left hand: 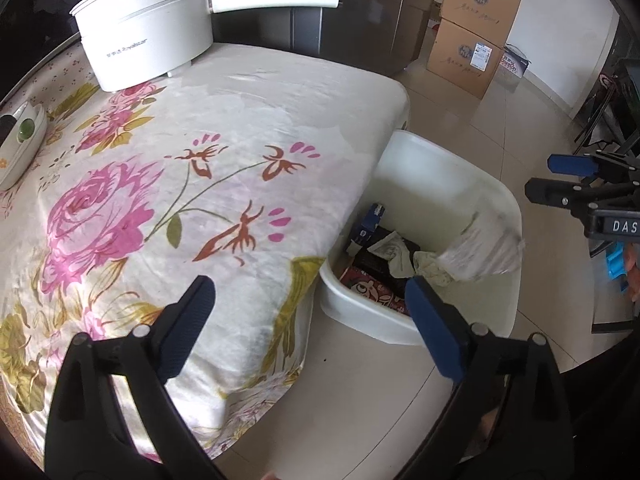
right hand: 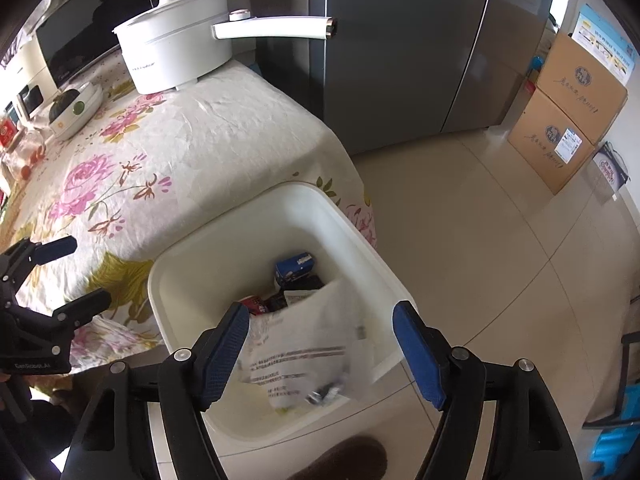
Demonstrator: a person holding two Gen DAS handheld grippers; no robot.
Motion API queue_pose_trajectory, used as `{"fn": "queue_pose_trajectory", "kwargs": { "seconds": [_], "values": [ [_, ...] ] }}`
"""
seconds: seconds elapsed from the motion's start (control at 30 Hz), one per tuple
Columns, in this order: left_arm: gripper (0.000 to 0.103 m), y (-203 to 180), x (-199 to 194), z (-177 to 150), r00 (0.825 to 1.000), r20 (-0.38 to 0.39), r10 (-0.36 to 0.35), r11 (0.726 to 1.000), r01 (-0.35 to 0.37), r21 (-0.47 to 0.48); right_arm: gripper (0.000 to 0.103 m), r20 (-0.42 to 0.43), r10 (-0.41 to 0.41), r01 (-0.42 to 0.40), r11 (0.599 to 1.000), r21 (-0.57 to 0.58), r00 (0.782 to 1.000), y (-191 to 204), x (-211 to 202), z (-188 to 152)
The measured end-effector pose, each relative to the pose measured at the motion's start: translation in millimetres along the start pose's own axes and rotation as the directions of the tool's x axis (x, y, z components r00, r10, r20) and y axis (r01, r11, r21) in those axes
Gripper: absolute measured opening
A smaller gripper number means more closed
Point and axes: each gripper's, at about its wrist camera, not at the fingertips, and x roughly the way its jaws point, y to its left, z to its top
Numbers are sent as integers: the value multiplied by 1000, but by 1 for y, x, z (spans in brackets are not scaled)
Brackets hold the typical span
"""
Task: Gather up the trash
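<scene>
A white bin (right hand: 192, 280) stands on the floor against the table's corner; it also shows in the left wrist view (left hand: 448, 160). Inside lie a blue box (right hand: 294, 266), dark wrappers and crumpled paper (left hand: 394, 250). A white printed plastic bag (right hand: 304, 348) is blurred in the air over the bin, between my right gripper's fingers and touching neither; it shows too in the left wrist view (left hand: 484, 250). My right gripper (right hand: 322, 352) is open above the bin. My left gripper (left hand: 310, 322) is open and empty over the table's corner.
The table has a floral cloth (left hand: 180, 184). A white electric pot (left hand: 148, 40) with a long handle stands at its far end, a white dish (left hand: 20, 140) at the left. Stacked cardboard boxes (right hand: 568, 116) and a grey fridge (right hand: 404, 48) stand behind. Tiled floor lies to the right.
</scene>
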Motion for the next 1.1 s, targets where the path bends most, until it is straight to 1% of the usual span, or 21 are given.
{"fn": "queue_pose_trajectory", "kwargs": {
  "seconds": [0.17, 0.27, 0.37, 0.4, 0.43, 0.53, 0.67, 0.7, 0.8, 0.9, 0.97, 1.03, 1.1],
  "values": [
    [96, 10, -9, -5, 1000, 0, 21, 1000, -21, -16, 79, 4, 7, -7, 1000, -2, 1000, 7, -3, 0],
    [101, 15, -16, -10, 999, -8, 40, 999, -40, -17, 79, 13, 13, -13, 1000, -3, 1000, 11, -7, 0],
    [102, 20, -25, -16, 998, -8, 63, 998, -64, -15, 81, 23, 23, -23, 1000, -1, 999, 17, -13, -1],
    [102, 22, -29, -18, 997, -7, 71, 997, -71, -18, 83, 26, 29, -29, 1000, 0, 999, 20, -16, -1],
    [102, 24, -33, -21, 997, -6, 77, 997, -77, -24, 85, 29, 36, -36, 999, 2, 999, 22, -18, -2],
    [102, 29, -47, -30, 995, -8, 95, 994, -96, -48, 86, 29, 56, -55, 998, -6, 998, 30, -24, -5],
    [102, 34, -71, -44, 994, 2, 108, 990, -107, -93, 90, 41, 45, -43, 998, -45, 998, 47, -33, -11],
    [102, 36, -79, -49, 993, 13, 117, 988, -115, -107, 92, 42, 45, -43, 998, -53, 998, 51, -36, -12],
    [102, 38, -100, -62, 983, 45, 177, 976, -169, -136, 100, 53, 58, -53, 995, -88, 997, 67, -46, -17],
    [102, 43, -122, -76, 969, 85, 231, 958, -212, -193, 101, 72, 64, -55, 992, -116, 995, 84, -56, -24],
    [102, 49, -132, -85, 961, 95, 259, 945, -231, -232, 102, 89, 59, -47, 990, -133, 994, 95, -65, -28],
    [102, 55, -143, -93, 955, 107, 277, 929, -237, -284, 103, 125, 47, -27, 988, -154, 991, 107, -76, -33],
    [102, 56, -155, -100, 945, 135, 298, 914, -242, -325, 103, 172, 30, -2, 987, -160, 985, 117, -91, -39]
  ]
}}
